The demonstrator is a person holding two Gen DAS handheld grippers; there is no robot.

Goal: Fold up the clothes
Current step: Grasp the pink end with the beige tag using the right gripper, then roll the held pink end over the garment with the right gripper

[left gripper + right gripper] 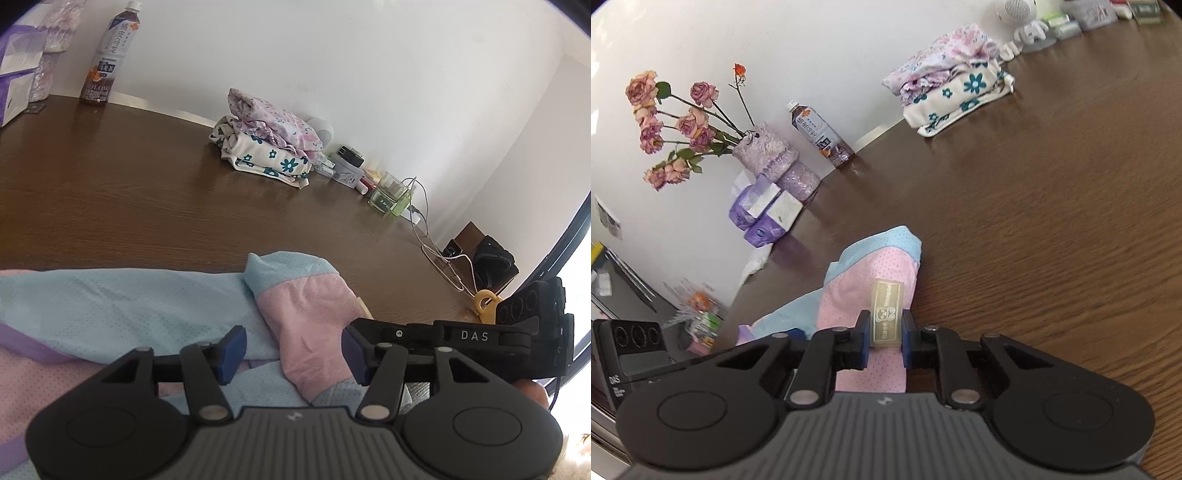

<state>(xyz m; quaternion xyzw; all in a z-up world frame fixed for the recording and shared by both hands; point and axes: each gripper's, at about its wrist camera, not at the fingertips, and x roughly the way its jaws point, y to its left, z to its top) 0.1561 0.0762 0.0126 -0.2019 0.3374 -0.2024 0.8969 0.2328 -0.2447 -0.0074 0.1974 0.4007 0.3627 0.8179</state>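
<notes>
**A:** What are you working on, and where is it lying?

**B:** A pastel mesh garment (122, 306), blue and pink panels with a lilac band, is lying rumpled on the near edge of the brown bench (147, 192). Its pink sleeve (864, 295) with the blue cuff is pointing away from me.

**A:** What are your grippers doing?

**B:** My right gripper (884, 341) is pinching the pink sleeve right at the cream rubber label (886, 314), pads closed against it. My left gripper (291, 350) is hanging over the same sleeve with its jaws spread wide, clamping nothing.

**A:** How are you expecting it to handle?

**B:** I am judging it light, thin and floppy. The mesh looks likely to sag and bunch, so one pinch point will be dragging the rest. The label is the stiffest patch, giving a sure hold. I would be taking seams, cuff or hem in preference to loose mesh, and keeping both holds well apart so that the cloth stays taut.

**A:** Anything else around?

**B:** A stack of folded floral clothes (266, 144) is sitting well apart by the wall, an oolong tea bottle (107, 55) is standing further along, and dried roses (672, 125) are leaning beside tissue packs (764, 210).
</notes>
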